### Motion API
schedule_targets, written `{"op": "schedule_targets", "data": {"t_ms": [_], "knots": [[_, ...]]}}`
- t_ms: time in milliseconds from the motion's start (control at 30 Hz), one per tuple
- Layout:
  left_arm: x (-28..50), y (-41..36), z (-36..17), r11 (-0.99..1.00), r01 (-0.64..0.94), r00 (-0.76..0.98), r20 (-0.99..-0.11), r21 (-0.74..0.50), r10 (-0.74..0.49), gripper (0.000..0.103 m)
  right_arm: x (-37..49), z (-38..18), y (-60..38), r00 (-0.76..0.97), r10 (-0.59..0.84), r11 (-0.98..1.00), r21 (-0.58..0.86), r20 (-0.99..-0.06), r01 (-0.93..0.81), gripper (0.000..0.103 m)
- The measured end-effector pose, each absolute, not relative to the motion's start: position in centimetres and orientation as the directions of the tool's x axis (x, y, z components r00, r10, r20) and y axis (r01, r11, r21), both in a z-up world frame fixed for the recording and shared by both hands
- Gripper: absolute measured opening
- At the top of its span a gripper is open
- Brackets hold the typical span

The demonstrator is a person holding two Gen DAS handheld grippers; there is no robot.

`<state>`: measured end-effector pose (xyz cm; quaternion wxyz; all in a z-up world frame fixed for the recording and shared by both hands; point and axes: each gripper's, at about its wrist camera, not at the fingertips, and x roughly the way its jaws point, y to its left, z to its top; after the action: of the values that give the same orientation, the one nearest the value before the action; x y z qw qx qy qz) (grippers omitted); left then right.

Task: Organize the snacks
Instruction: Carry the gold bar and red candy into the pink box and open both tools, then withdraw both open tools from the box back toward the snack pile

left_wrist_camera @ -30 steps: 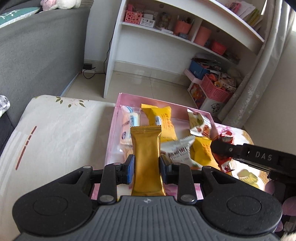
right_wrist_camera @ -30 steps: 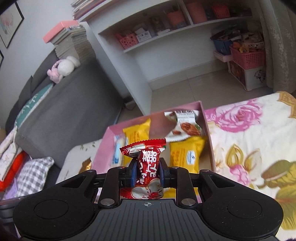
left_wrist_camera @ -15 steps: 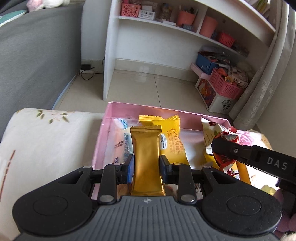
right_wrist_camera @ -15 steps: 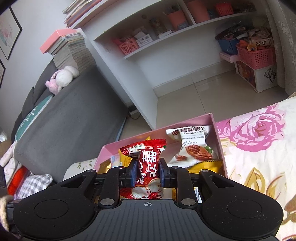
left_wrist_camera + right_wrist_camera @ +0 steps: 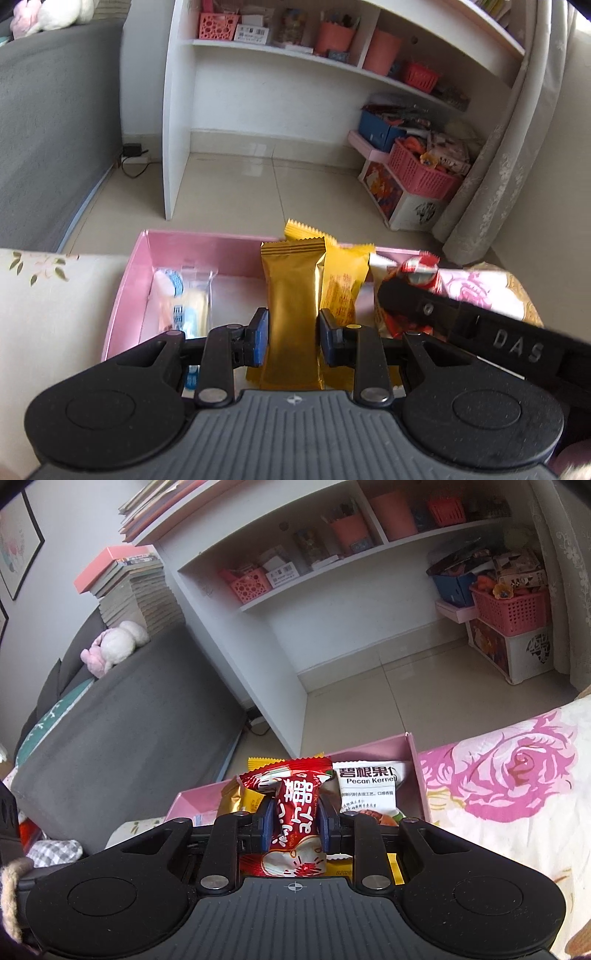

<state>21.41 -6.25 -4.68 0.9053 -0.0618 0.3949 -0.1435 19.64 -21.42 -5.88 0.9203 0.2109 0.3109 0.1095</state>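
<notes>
My left gripper [image 5: 293,338] is shut on a gold snack packet [image 5: 291,295] and holds it upright over the pink box [image 5: 207,251]. My right gripper [image 5: 294,827] is shut on a red snack packet [image 5: 295,805], also over the pink box [image 5: 415,775]. The right gripper's black finger and the red packet [image 5: 419,271] show at the right of the left wrist view. In the box lie a blue-and-white packet [image 5: 184,302], a yellow packet [image 5: 341,280] and a white pecan kernel packet [image 5: 369,786].
The box sits on a floral cloth [image 5: 509,775] near its far edge. Beyond are a tiled floor [image 5: 258,184], a white shelf unit [image 5: 177,110], a grey sofa [image 5: 48,129] at left and pink baskets [image 5: 421,173] by a curtain at right.
Both grippers have moved forward and lower over the pink box, each still holding its packet. The box's far wall now sits closer in both views.
</notes>
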Motion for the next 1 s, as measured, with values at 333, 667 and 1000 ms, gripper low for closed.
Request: {"op": "schedule_targets", "data": {"t_ms": [333, 667, 1000], "knots": [[21.0, -5.9, -4.4, 0.968, 0.164, 0.667, -0.701, -0.19, -0.251, 0.038, 19.4, -5.5, -21.0, 0.786, 0.336, 0.891, 0.447, -0.519, -0.085, 0.033], [20.4, -5.7, -3.7, 0.978, 0.162, 0.667, -0.717, -0.128, -0.204, 0.058, 18.1, -4.1, -21.2, 0.788, 0.32, 0.889, 0.454, -0.526, -0.058, 0.067], [17.7, -4.6, -2.2, 0.978, 0.167, 0.655, -0.728, -0.122, -0.203, 0.078, 15.5, -1.5, -20.8, 0.762, 0.284, 0.908, 0.419, -0.582, -0.019, 0.083]]}}
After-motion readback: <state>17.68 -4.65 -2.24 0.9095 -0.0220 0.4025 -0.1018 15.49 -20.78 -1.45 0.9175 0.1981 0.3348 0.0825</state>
